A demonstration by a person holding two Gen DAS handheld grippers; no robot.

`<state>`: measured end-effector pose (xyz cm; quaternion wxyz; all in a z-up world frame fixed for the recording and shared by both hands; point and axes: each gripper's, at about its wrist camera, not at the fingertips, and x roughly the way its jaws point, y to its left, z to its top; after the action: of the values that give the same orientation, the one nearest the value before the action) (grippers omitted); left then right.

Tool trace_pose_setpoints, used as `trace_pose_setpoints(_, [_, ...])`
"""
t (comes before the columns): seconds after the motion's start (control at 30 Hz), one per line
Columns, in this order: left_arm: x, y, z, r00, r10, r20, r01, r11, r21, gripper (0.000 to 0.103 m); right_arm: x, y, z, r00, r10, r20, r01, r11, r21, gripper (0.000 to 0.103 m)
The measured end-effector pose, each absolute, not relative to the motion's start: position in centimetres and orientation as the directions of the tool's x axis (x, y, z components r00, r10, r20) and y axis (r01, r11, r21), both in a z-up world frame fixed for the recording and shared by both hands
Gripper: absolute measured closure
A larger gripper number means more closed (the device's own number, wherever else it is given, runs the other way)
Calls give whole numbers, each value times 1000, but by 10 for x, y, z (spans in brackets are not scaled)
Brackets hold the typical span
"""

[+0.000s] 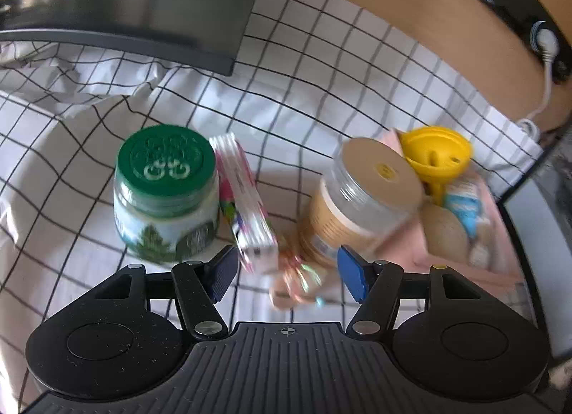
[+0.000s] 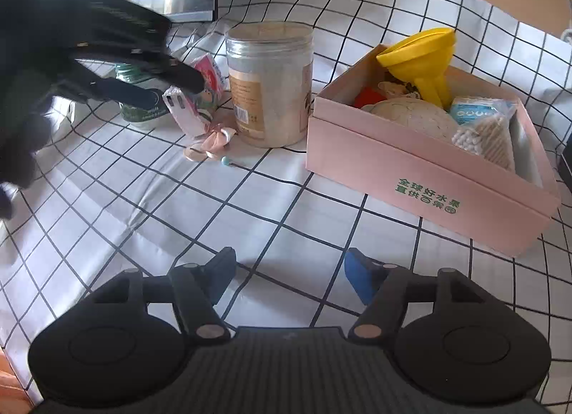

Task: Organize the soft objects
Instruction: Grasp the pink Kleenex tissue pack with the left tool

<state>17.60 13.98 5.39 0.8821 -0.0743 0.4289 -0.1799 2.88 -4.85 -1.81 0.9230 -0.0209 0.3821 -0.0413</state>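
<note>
Nearest in the right wrist view, the right gripper (image 2: pixel 287 276) is seen with its blue-padded fingers spread wide apart over a white tablecloth (image 2: pixel 250 207) crossed by black grid lines – nothing is held between them. Nearest in the left wrist view, the left gripper (image 1: pixel 286 271) is likewise spread open, and a small pink fabric bow (image 1: pixel 296 280) lies on the cloth between its fingertips, though contact with the pads cannot be made out through the blur. Just beyond the bow, a flat pink-and-white packet (image 1: pixel 246 207) is seen leaning beside a green-lidded jar (image 1: pixel 166 196), and a clear plastic jar (image 1: pixel 357 199) with a tan label stands to the right of the bow. Further right, an open pink cardboard box (image 2: pixel 429 178) with green printing is placed on the cloth; a yellow funnel (image 2: pixel 418 56), a round beige object (image 2: pixel 411 117), a packet of cotton swabs (image 2: pixel 482 135) and a blue-and-white packet (image 2: pixel 475 108) are held inside it. At the far left – behind the jars – a dark flat screen-like panel (image 1: pixel 143 3) is seen.
</note>
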Motion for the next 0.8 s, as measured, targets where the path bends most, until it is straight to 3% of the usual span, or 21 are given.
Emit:
trace_pose_setpoints(0.2, [196,124,43,591,-306,-747,225,951,-211,36,19,-50,-23,732,-108,-673,82,994,-70,28])
trace_pose_setpoints(0.3, [195,123,39,592,-289,-752,231,955,-185,49,14,-49,-25,746,-124,-655,102,992,-71,25])
trace_pose_setpoints(0.37, [194,125,39,608,-270,-747,229,960,-161,70,13,-49,-26,751,-130,-648,110,991,-71,24])
trace_pose_setpoints(0.4, [194,127,39,606,-266,-750,229,961,-156,72,12,-49,-27,752,-132,-646,112,991,-72,23])
trace_pose_setpoints(0.53, [189,134,43,598,-262,-757,249,959,-136,77,14,-52,-28,748,-149,-646,136,988,-71,15])
trace_pose_setpoints(0.7, [166,139,49,603,-233,-763,300,952,-54,78,14,-52,-30,751,-150,-643,136,988,-71,12])
trace_pose_setpoints(0.8, [161,144,45,578,-252,-776,300,950,-85,77,15,-53,-30,751,-150,-643,136,988,-71,10])
